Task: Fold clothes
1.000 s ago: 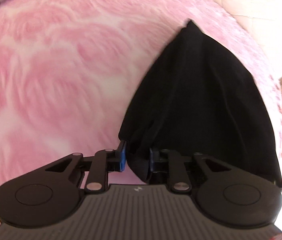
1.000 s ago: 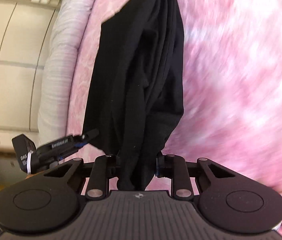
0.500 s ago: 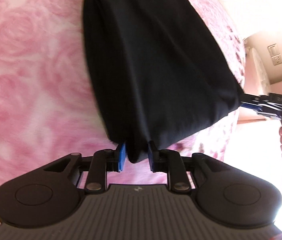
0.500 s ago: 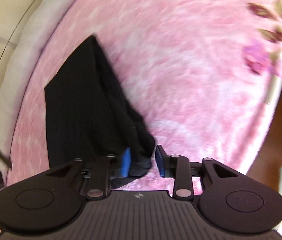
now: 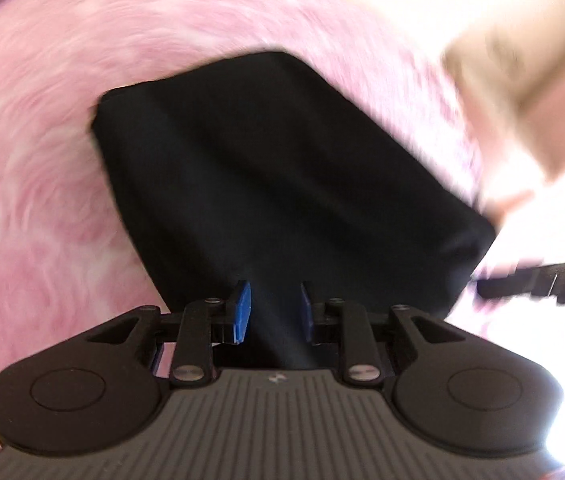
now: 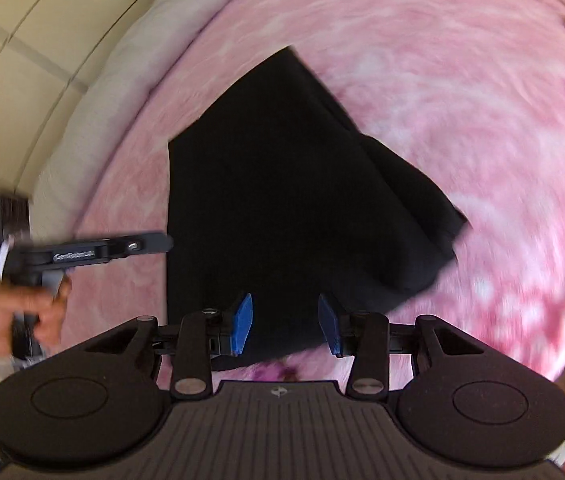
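Observation:
A black garment lies folded flat as a rough rectangle on the pink rose-patterned bedspread. My left gripper is open just above its near edge, fingers apart with only cloth behind them. In the right wrist view the same garment shows with a thicker folded layer at its right side. My right gripper is open over its near edge. The left gripper appears at the garment's left edge, and the right gripper at its right corner.
A pale quilted headboard and a grey-white pillow edge border the bed at the left of the right wrist view. A beige piece of furniture, blurred, stands beyond the bed at the right.
Both grippers held the garment up by its edge, laid it down folded on the bed, then opened and let go. The right one opened first, the left one after.

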Motion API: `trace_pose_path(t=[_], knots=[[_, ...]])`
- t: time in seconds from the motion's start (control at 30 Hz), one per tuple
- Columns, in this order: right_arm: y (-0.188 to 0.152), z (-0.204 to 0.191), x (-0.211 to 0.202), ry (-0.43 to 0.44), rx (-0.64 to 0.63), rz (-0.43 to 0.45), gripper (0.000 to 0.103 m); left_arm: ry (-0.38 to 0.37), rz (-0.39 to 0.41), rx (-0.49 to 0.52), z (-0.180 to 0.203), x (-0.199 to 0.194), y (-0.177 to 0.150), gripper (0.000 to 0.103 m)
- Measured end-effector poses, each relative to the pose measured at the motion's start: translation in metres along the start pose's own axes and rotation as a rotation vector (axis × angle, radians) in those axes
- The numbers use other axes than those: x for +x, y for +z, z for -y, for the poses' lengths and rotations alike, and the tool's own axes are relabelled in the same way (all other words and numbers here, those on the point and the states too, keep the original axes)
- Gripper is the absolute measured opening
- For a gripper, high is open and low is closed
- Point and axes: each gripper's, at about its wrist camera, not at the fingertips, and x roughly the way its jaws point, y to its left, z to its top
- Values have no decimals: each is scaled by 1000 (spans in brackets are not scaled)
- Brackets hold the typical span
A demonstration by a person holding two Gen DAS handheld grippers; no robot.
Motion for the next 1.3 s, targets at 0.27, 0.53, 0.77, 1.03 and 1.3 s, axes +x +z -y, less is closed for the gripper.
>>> trace_pose_path(t=[0.27,0.53,0.77,1.03,1.3], knots=[[30,37,23,-51,21,-57,25,147,-49,19,-28,5,-2,29],[95,-3,34,7,-76,34,42,199,130,-37,-56,-9,60,32],[186,-5,103,-59,-249,136,72,202,139,-163,-95,33,86,28],[244,21,153,50,-128,85,4,187,213,-216,-94,15,83,10],[247,32,174,41,-143,81,4,170,195,-265,-116,39,90,14]])
